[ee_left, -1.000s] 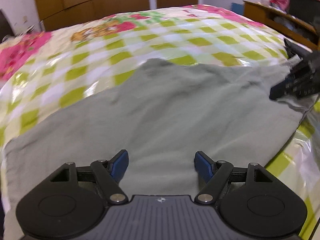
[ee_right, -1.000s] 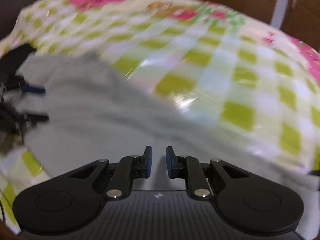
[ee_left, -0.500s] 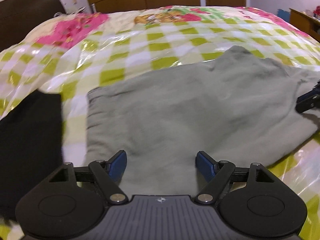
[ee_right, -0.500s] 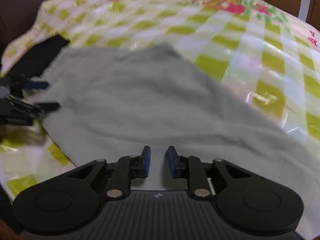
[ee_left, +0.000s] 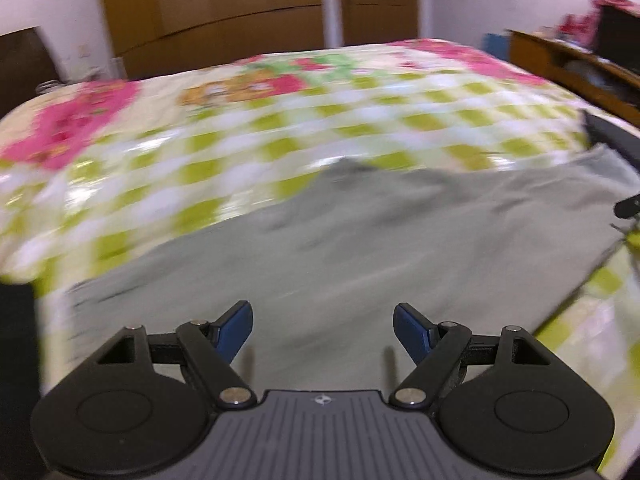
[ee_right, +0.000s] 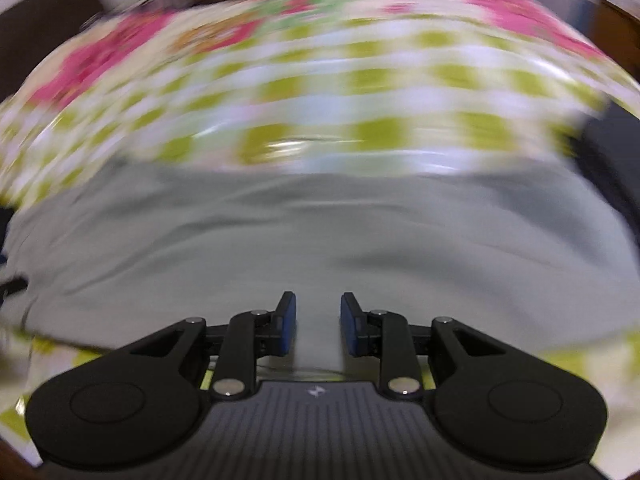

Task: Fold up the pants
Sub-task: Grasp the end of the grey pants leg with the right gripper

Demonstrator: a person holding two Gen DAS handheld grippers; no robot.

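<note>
Grey-green pants (ee_left: 360,240) lie spread on a bed with a green-checked cover (ee_left: 240,140). My left gripper (ee_left: 323,320) is wide open above the near part of the pants, holding nothing. In the right wrist view the pants (ee_right: 320,240) fill the middle, and my right gripper (ee_right: 318,316) hovers over their near edge with the pads a narrow gap apart and nothing between them. The other gripper's tip (ee_left: 628,208) shows at the right edge of the left wrist view. Both views are blurred by motion.
A dark garment (ee_left: 16,344) lies at the left of the bed and another dark item (ee_right: 608,160) at the right. Wooden wardrobes (ee_left: 240,8) stand behind the bed. A wooden shelf (ee_left: 568,64) stands at the right.
Both cameras have swung: the left view turned back right, pushing the dark garment to the edge. The right gripper now faces the pants squarely and its pads have opened slightly.
</note>
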